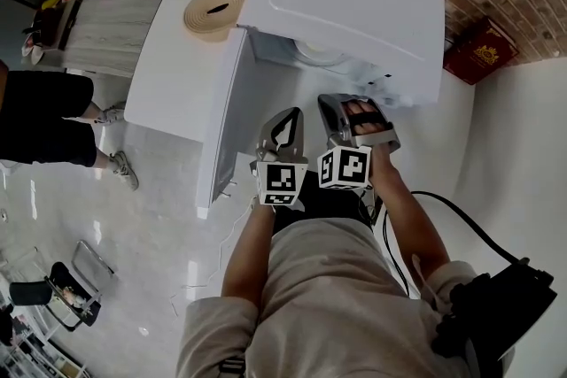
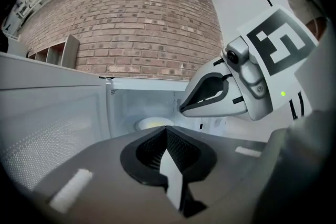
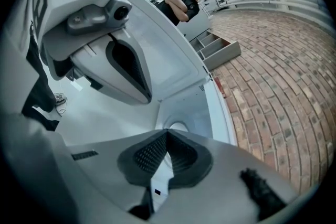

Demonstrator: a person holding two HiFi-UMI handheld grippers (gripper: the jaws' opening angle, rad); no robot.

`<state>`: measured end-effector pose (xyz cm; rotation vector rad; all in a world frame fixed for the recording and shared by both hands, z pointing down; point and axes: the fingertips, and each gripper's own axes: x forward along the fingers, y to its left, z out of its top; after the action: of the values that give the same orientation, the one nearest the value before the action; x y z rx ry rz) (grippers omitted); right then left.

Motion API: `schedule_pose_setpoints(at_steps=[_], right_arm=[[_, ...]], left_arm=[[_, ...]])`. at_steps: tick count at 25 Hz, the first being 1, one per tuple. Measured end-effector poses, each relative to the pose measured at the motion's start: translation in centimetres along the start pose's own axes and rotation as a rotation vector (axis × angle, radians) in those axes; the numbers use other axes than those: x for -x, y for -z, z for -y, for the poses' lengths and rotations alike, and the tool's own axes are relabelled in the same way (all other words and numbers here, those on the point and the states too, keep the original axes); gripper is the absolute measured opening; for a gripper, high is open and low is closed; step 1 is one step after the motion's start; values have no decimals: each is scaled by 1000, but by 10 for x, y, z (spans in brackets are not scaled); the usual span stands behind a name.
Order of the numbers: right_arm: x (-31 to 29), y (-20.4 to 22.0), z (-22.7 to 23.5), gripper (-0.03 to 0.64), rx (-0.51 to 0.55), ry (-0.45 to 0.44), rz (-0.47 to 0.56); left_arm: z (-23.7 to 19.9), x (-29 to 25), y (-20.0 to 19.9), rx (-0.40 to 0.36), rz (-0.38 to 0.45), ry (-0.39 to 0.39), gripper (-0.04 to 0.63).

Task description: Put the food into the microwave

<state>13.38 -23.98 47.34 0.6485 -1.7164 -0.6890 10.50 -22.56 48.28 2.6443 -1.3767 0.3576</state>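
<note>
The pale yellowish food (image 2: 153,123) sits on a round white plate (image 1: 317,56) on the floor of the open white box-shaped microwave (image 1: 354,4). It is washed out and its near edge is cut off by the grey body of the left gripper (image 2: 167,131), so its kind cannot be told. Just before the opening, that gripper and the right gripper (image 3: 167,135) each have their jaws pressed together on nothing.
</note>
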Motion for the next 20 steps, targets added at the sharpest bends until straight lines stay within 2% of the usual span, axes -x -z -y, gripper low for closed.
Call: schedule_pose_setpoints(at_steps=[20], right_arm=[[5,0,4,9,7,11,-5]], left_arm=[[8,2,-6,-12,6,16,6]])
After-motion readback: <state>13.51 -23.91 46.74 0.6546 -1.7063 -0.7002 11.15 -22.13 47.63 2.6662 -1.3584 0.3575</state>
